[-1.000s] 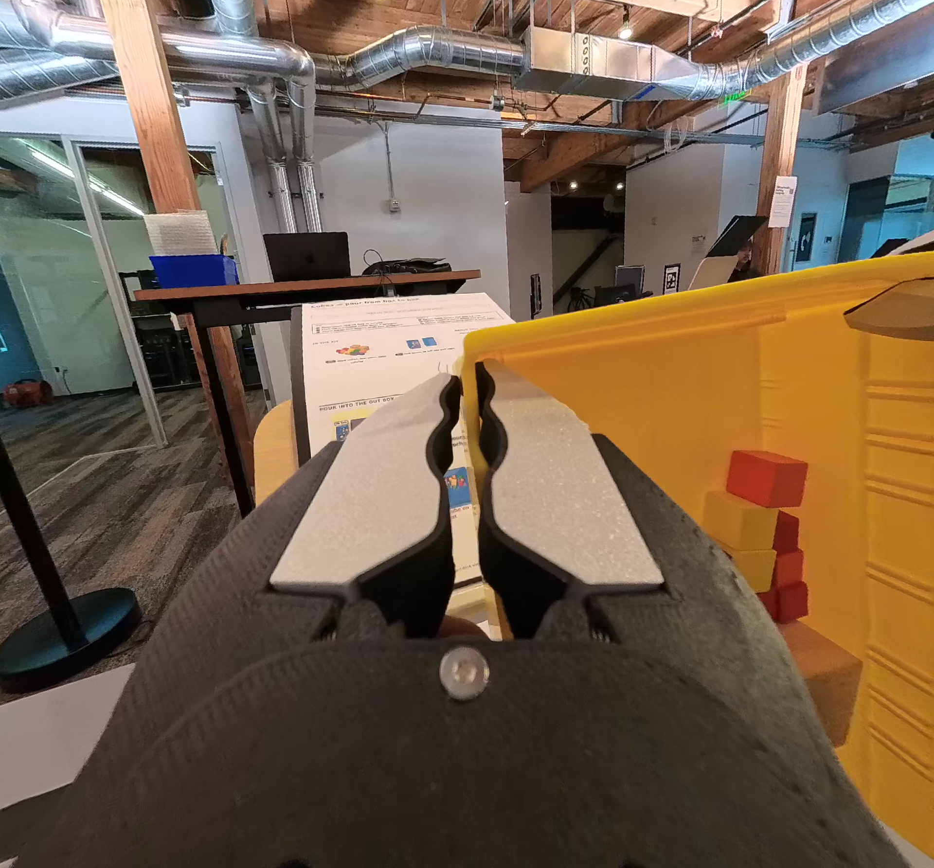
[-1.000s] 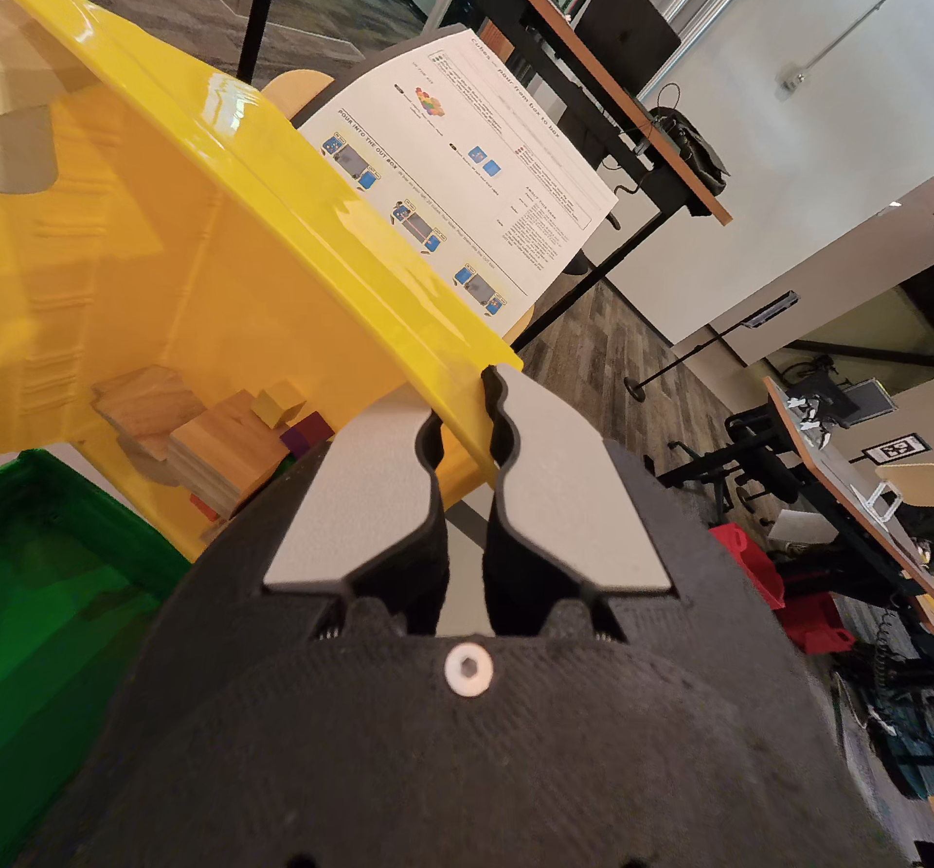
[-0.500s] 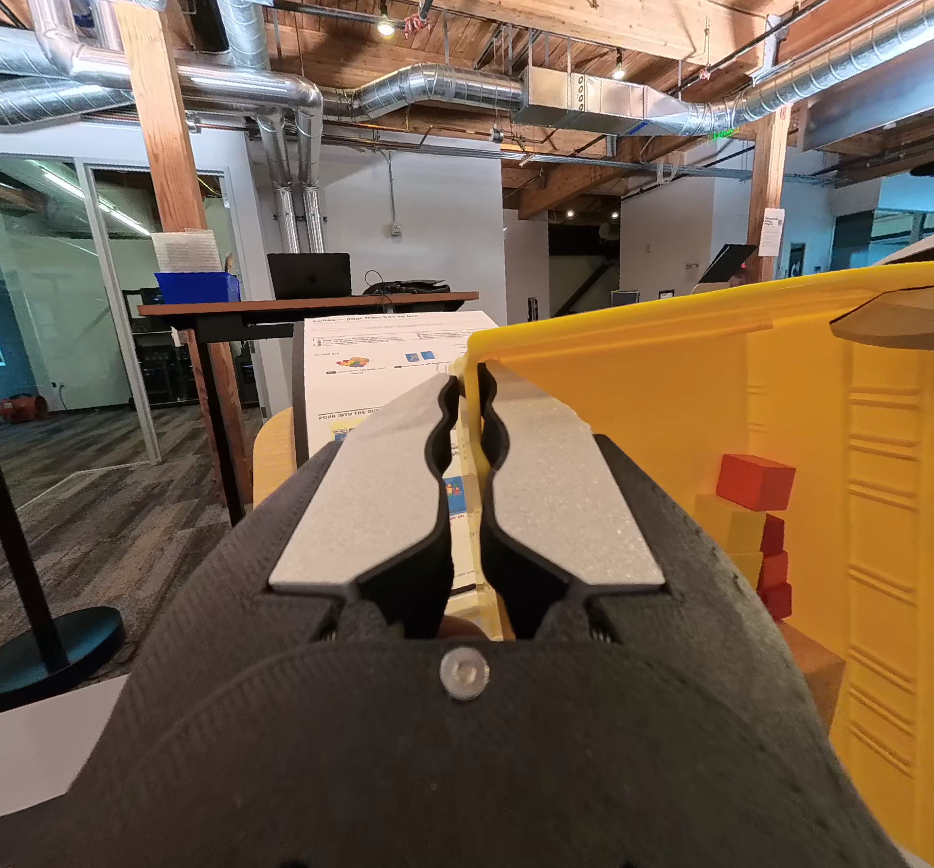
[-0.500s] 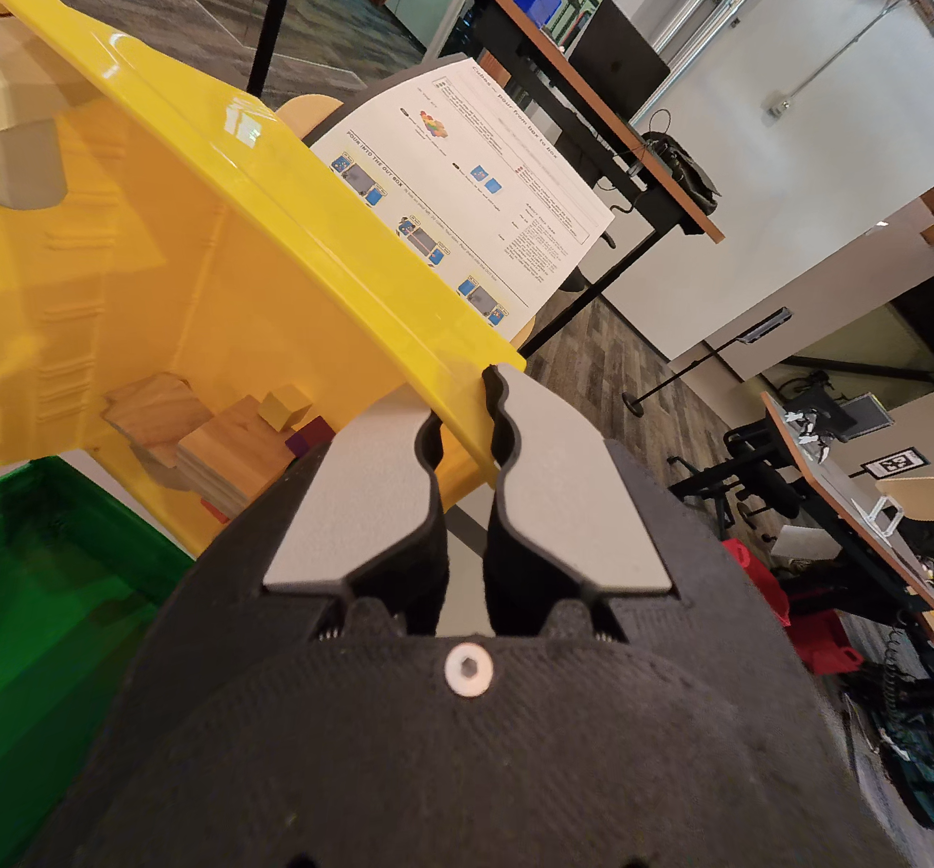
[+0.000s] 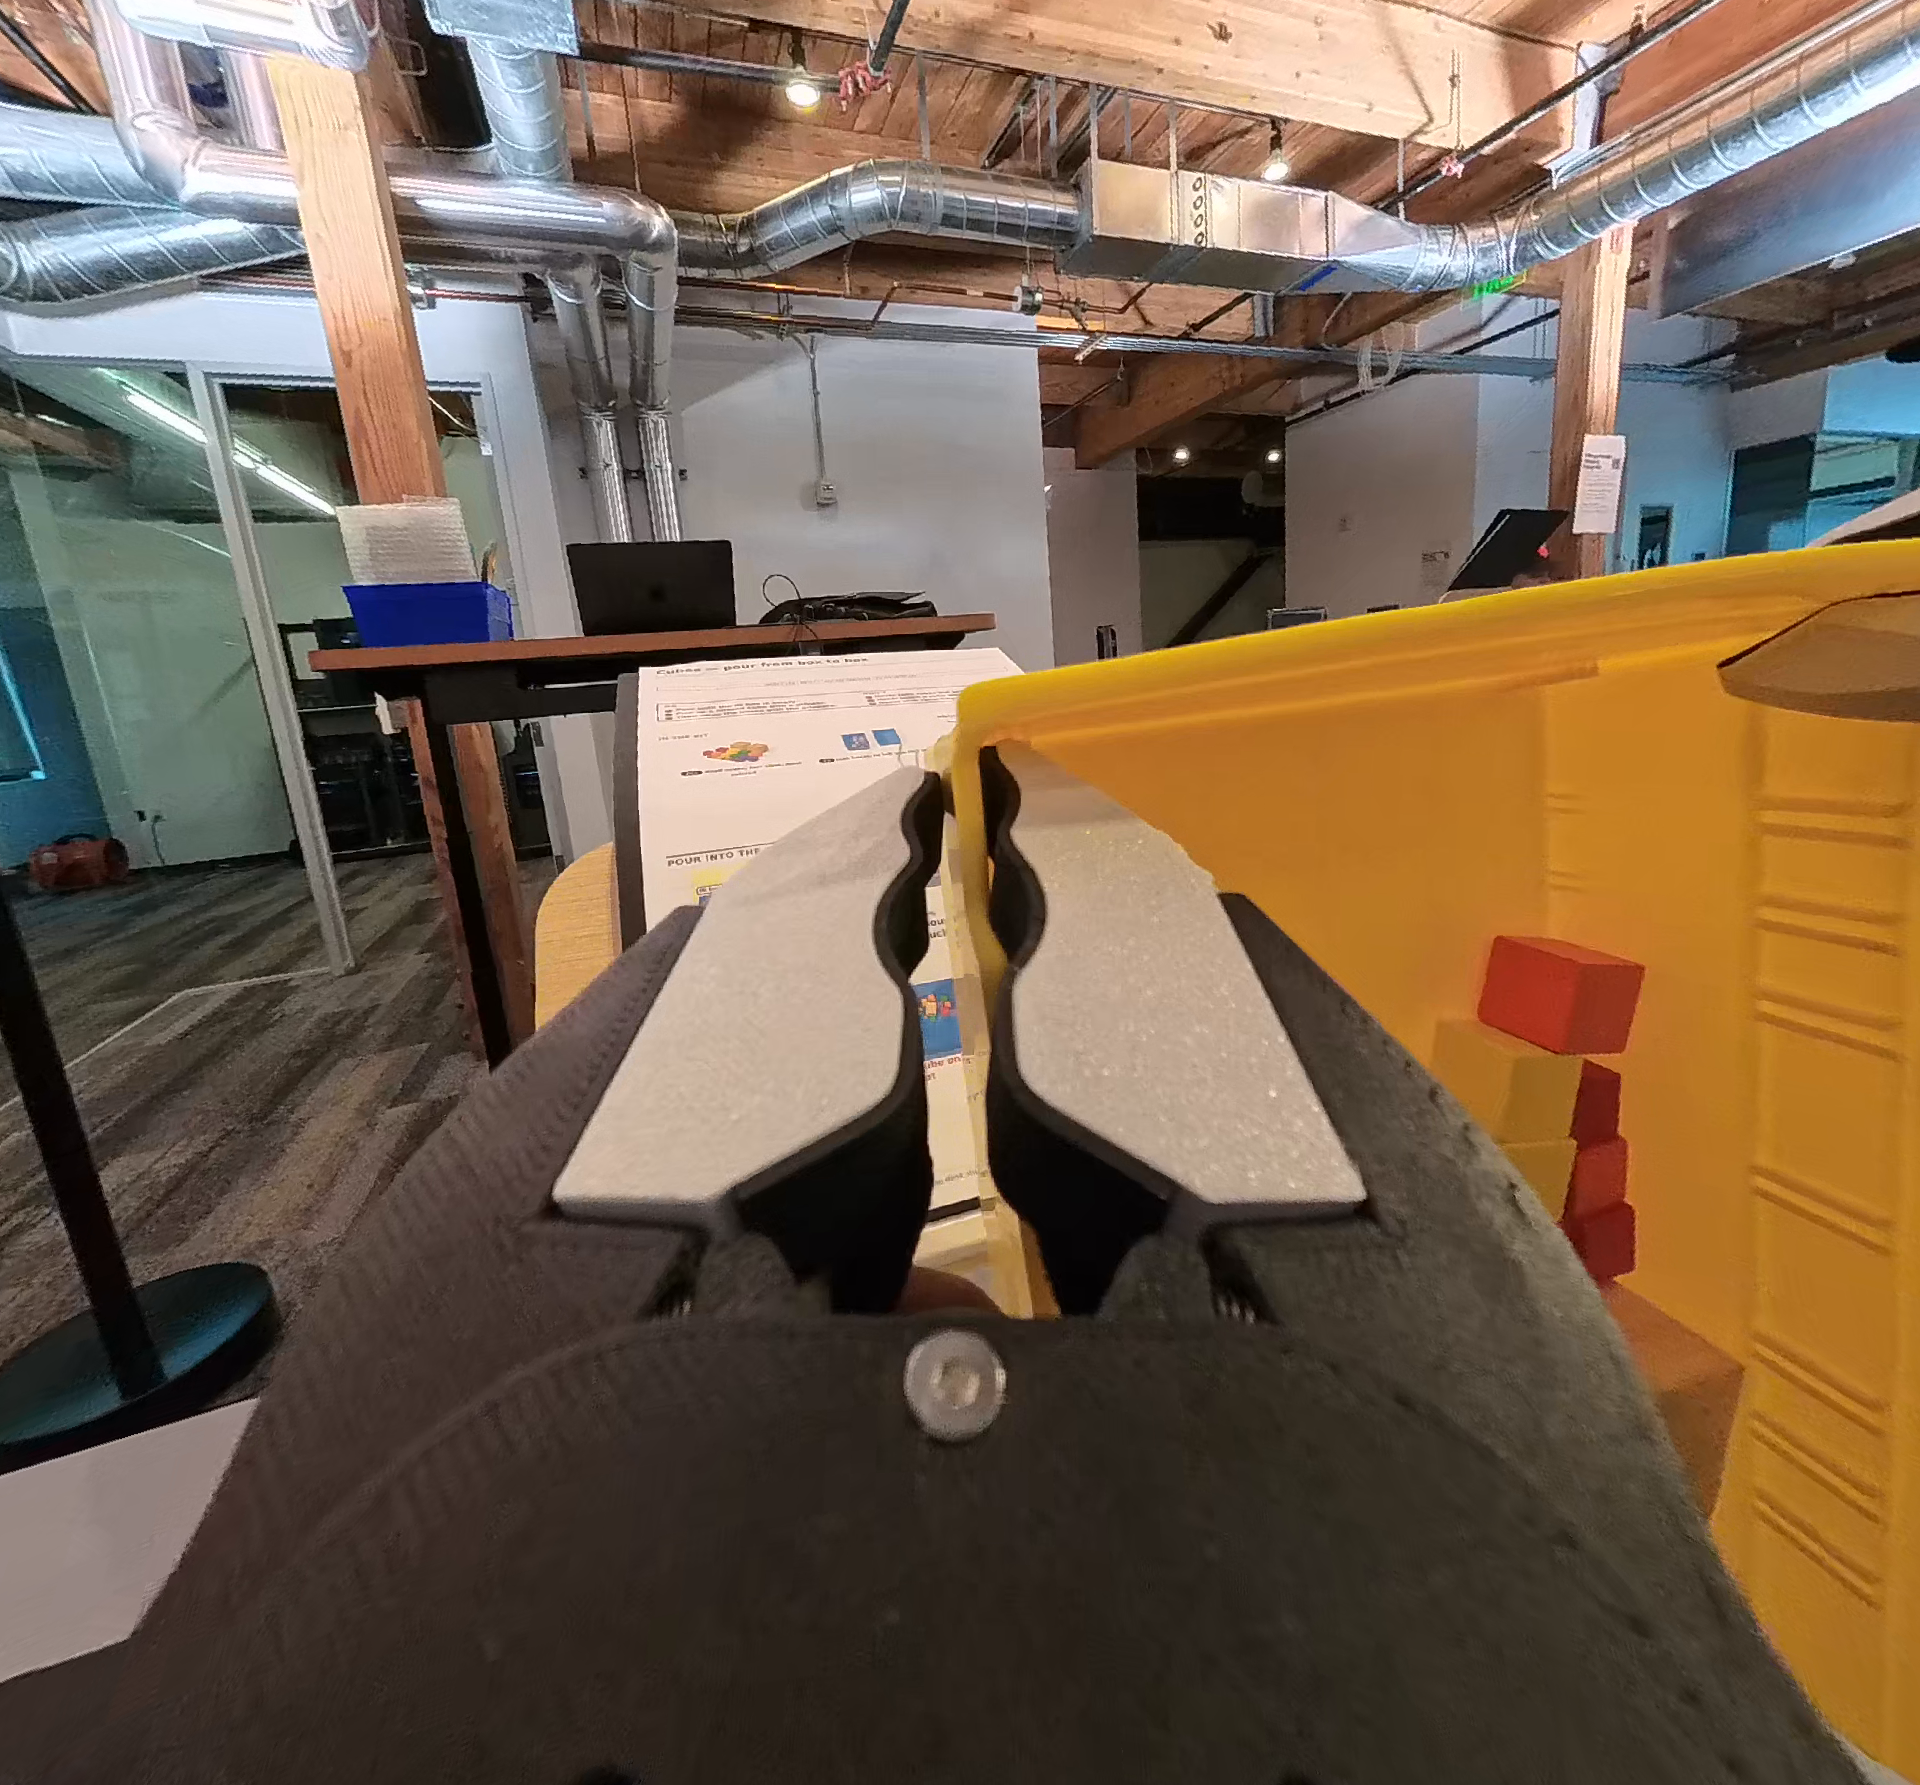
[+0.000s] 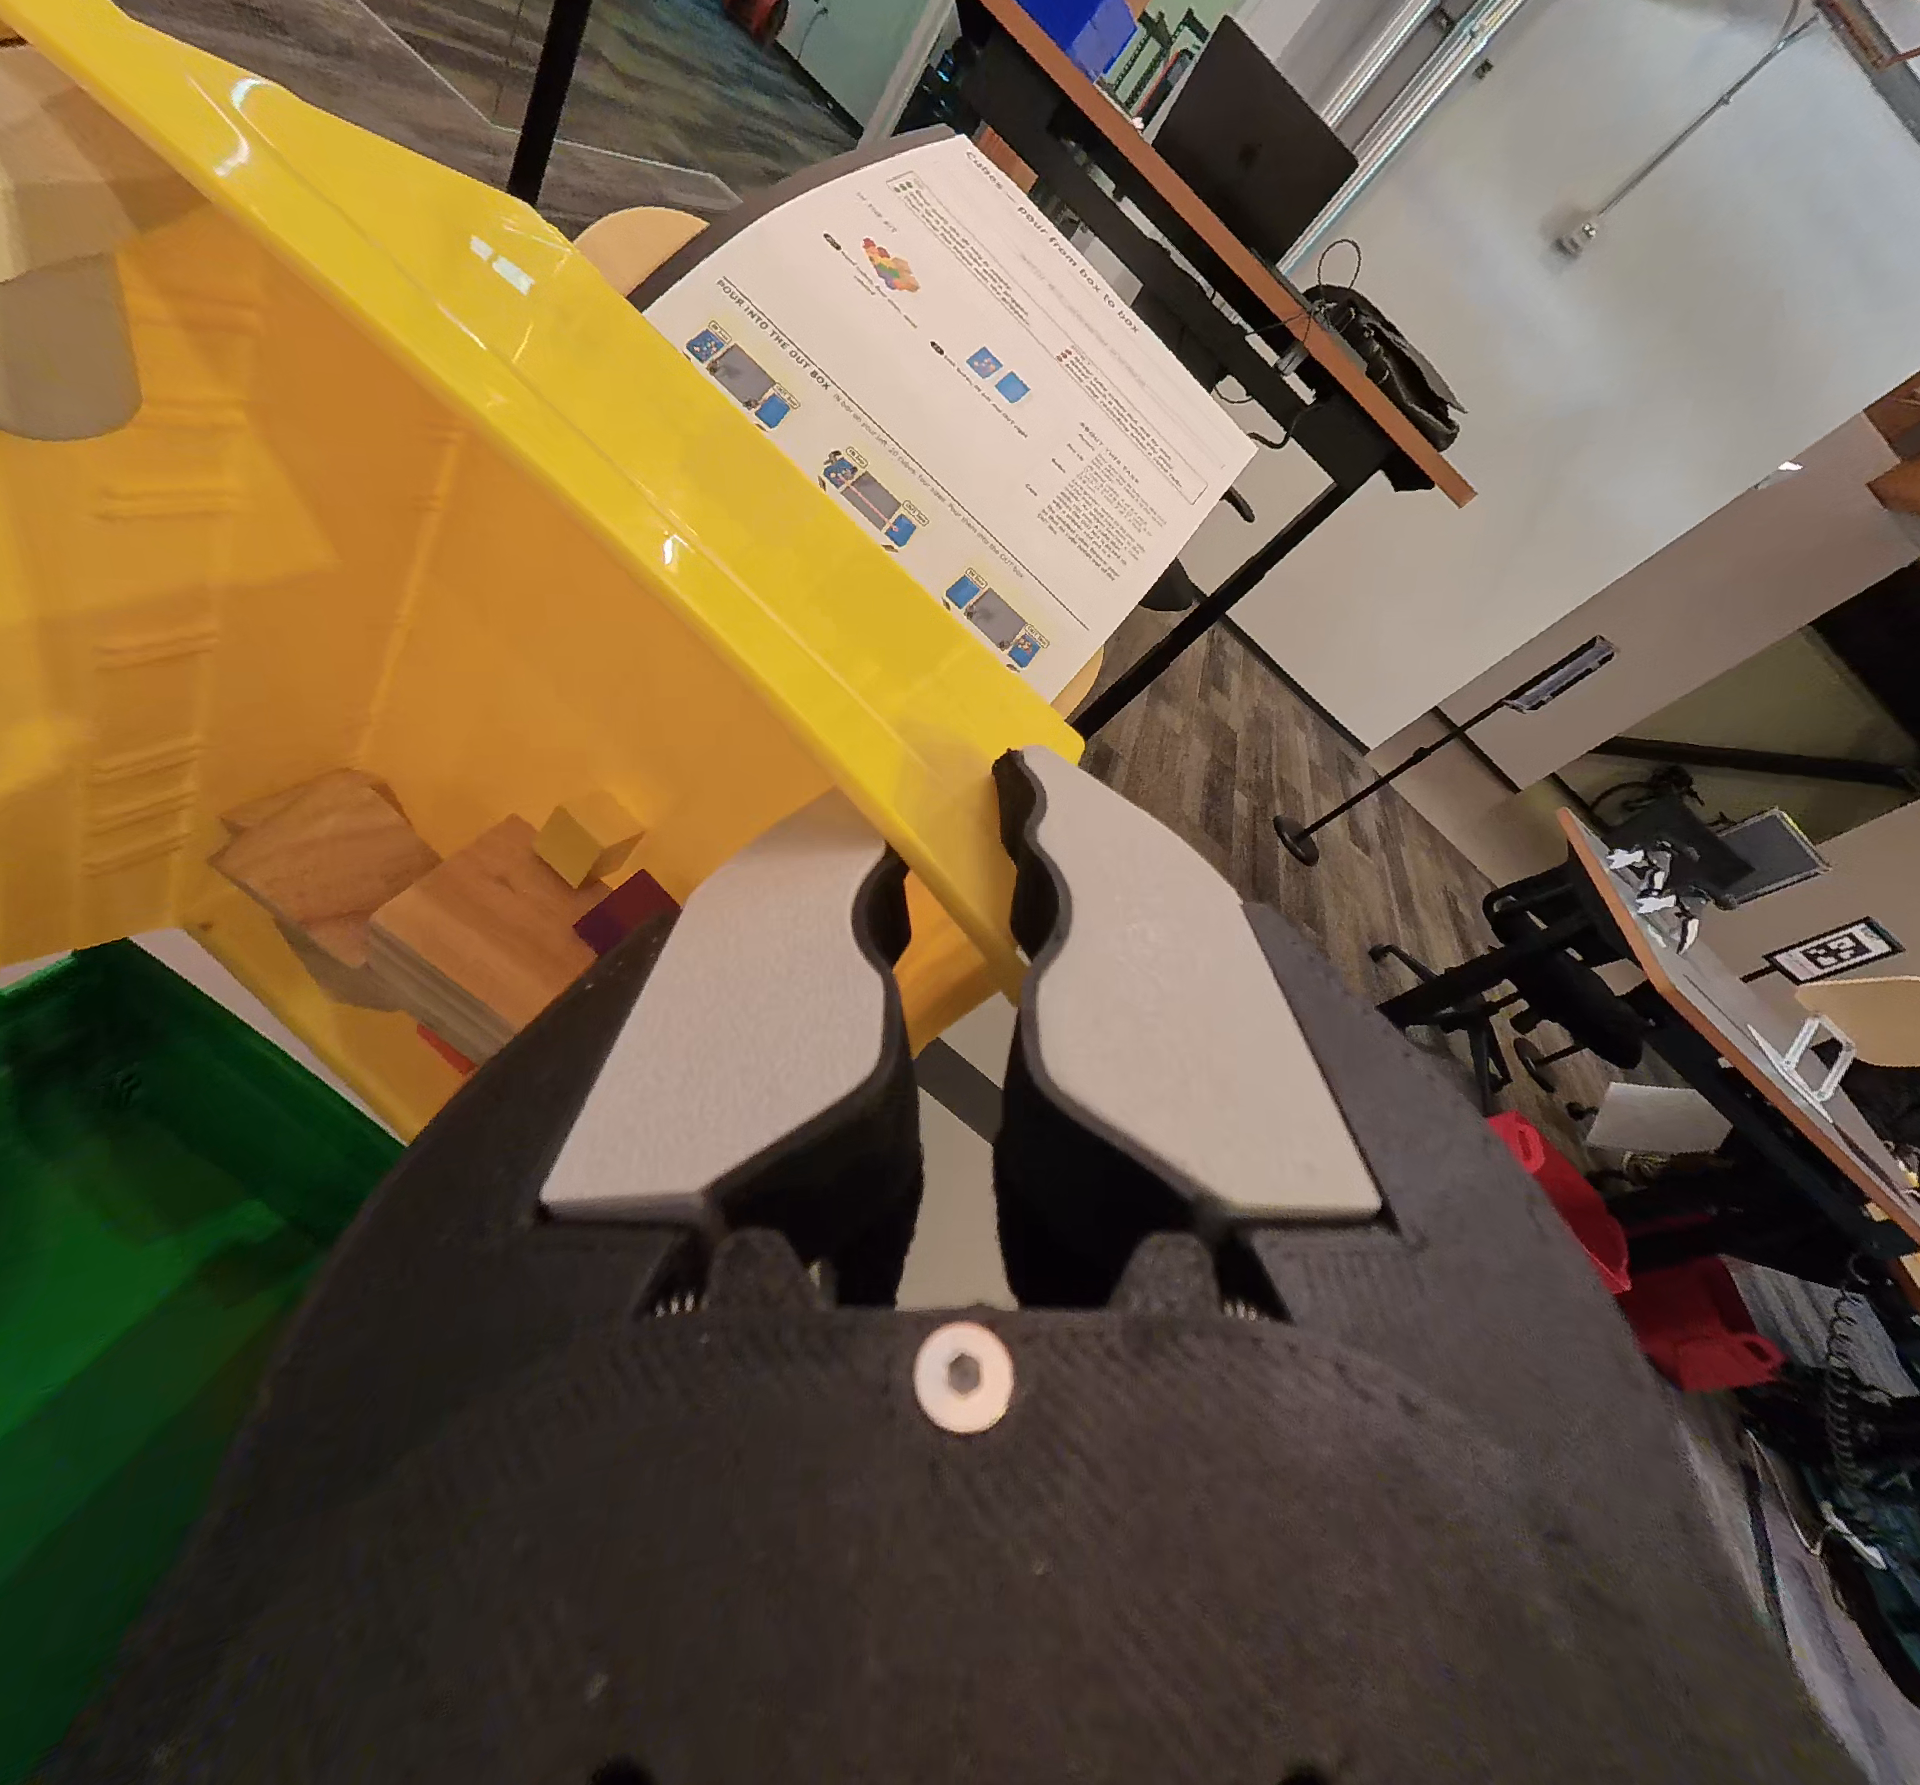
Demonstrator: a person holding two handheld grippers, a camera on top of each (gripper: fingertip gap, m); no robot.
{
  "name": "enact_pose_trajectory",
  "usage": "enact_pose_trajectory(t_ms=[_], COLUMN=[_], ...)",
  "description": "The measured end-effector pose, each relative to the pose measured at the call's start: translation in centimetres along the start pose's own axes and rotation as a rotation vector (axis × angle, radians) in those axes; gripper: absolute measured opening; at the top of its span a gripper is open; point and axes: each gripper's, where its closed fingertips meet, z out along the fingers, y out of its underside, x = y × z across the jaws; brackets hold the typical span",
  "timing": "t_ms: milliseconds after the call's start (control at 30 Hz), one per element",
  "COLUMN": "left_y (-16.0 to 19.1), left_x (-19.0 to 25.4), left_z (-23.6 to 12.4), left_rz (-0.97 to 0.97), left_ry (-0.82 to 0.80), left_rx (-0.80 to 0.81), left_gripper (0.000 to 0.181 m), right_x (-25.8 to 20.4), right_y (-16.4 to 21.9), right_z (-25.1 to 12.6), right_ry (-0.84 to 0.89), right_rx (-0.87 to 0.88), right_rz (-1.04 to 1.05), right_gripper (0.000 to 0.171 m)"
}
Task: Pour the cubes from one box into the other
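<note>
Open office, exposed ducts. We hold yellow box by rim, left gripper and right gripper jaws each clamped on it. Box tilted, mouth toward green box just below; cubes piled at low edge.

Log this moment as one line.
left gripper: shut on yellow box | right gripper: shut on yellow box | box tilted | cubes inside | green box below

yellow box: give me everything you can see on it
The glossy yellow plastic box has a thick rolled rim and ribbed inner walls. It is lifted and tipped, with the left claw and the right claw each shut on its rim. Small red, yellow and purple cubes and larger wooden blocks lie heaped inside. The green plastic box sits below it.
</note>
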Motion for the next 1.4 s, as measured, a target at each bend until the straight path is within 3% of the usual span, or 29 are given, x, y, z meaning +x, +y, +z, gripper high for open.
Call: enact_pose_trajectory(t_ms=[1400], left_y=[-0.5], left_x=[0.7], left_z=[-1.1], left_rz=[0.034], left_ry=[-0.023], left_rx=[0.043], left_gripper=[0.006], right_x=[-0.3], right_y=[0.6], right_z=[-1.0], right_ry=[0.035], right_rx=[0.048], right_rz=[0.012], right_gripper=[0.011])
